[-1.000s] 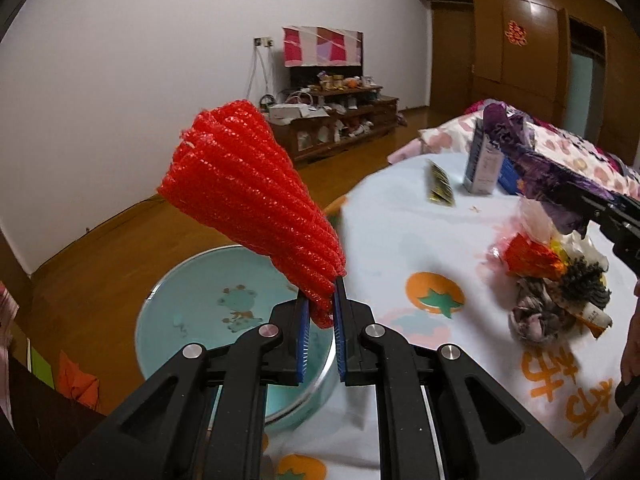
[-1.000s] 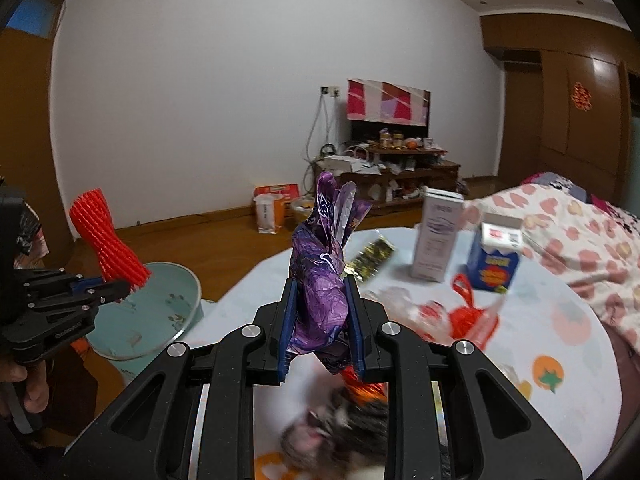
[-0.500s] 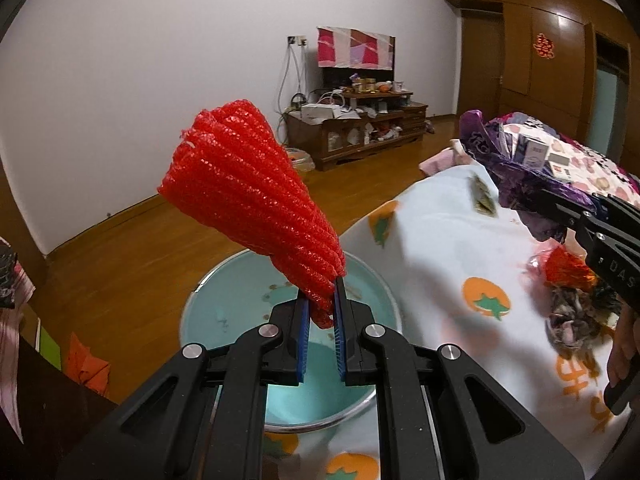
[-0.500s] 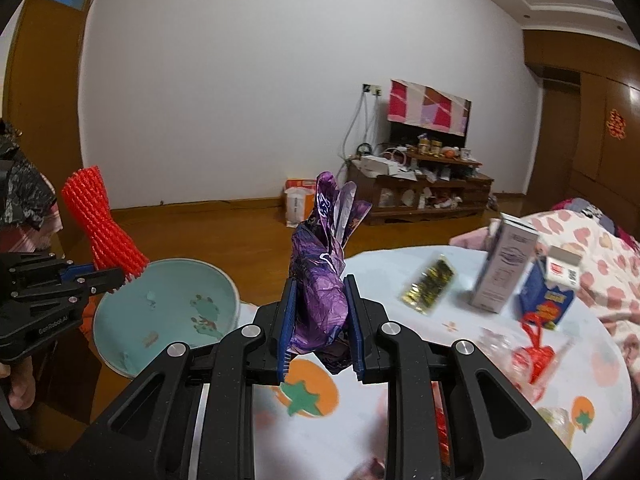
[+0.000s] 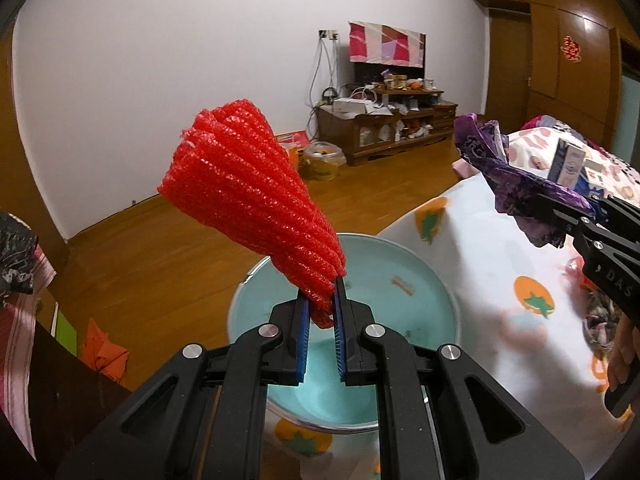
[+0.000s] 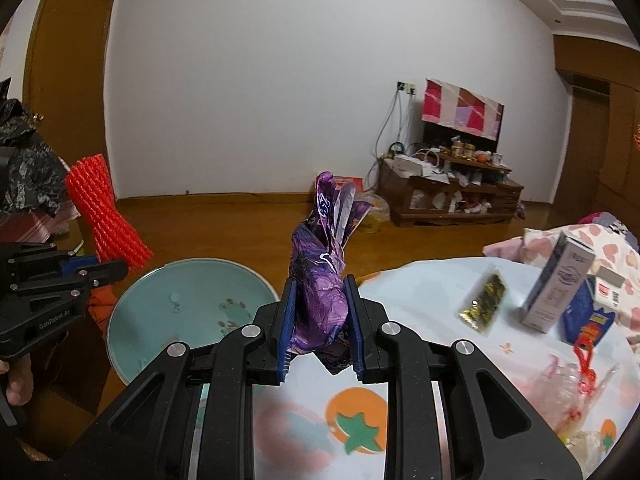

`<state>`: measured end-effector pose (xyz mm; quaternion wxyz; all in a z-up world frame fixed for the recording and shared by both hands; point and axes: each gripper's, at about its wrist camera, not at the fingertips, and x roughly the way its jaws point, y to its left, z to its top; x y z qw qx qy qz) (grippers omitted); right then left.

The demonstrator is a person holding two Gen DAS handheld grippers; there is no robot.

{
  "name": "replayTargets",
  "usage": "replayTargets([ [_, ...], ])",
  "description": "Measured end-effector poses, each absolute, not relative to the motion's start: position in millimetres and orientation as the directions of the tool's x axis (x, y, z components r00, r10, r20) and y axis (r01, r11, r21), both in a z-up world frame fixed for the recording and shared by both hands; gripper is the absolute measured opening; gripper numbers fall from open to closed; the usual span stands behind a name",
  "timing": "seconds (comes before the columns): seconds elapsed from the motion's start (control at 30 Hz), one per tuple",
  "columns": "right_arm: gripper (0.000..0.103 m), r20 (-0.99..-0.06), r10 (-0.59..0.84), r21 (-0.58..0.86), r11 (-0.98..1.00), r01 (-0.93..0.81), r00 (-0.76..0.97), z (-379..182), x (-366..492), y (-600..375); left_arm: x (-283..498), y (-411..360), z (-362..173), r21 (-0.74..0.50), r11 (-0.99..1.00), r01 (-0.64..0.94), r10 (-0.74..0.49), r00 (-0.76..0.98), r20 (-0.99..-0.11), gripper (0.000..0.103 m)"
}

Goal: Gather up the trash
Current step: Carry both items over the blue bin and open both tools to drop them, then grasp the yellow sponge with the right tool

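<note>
The left gripper is closed tight on the narrow end of a red foam fruit-net sleeve, which fans out upward and to the left above a round pale-teal basin that stands at the near left edge of the table. The right gripper is pinched on a crumpled purple plastic wrapper, its twisted top standing up between the blue pads; in the left wrist view that wrapper hangs in the air at the right, above the table's left edge and just right of the basin. The table is covered by a white cloth with orange persimmon prints. Toward its far right side stand a tall white-and-grey carton and, touching or just behind it, a smaller blue carton, with a small gold-and-black foil sachet lying to their left. Nearer the right edge lies a blurred heap that looks like clear plastic bags with red handles. The basin itself appears to hold no trash, only printed figures on its bottom.
</note>
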<state>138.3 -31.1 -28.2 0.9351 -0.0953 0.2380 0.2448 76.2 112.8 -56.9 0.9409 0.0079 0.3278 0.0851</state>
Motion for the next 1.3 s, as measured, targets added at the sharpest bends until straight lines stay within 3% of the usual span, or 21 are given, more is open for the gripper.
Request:
replayTargets([
  [0.8,0.026,-0.532,0.466,-0.087,0.8,-0.593,0.707,-45,143,17,87,131,-63,0.07,0.977,-0.202,0.199,0.736,-0.647,0.011],
  [0.93,0.036,-0.542,0.488,-0.081,0.78,-0.62,0.684,-47,143,19,87,130,-65,0.058,0.979,-0.193,0.184,0.734,-0.653,0.022],
  [1.0,0.036,-0.548,0.489,-0.085,0.774,-0.627,0.679,-49,141,22,87,127,-66,0.057,0.983,-0.177,0.17,0.735,-0.656,0.024],
  [1.07,0.038,-0.548,0.487,-0.091,0.774,-0.627,0.68,-49,140,23,87,124,-66,0.054,0.984,-0.168,0.162,0.736,-0.657,0.045],
  [1.1,0.042,-0.548,0.486,-0.09,0.775,-0.626,0.68,-49,140,22,86,123,-66,0.058,0.984,-0.17,0.166,0.738,-0.653,0.049],
  [1.3,0.047,-0.545,0.467,-0.08,0.798,-0.598,0.697,-48,140,15,88,119,-72,0.057,0.986,-0.156,0.154,0.73,-0.666,0.054],
])
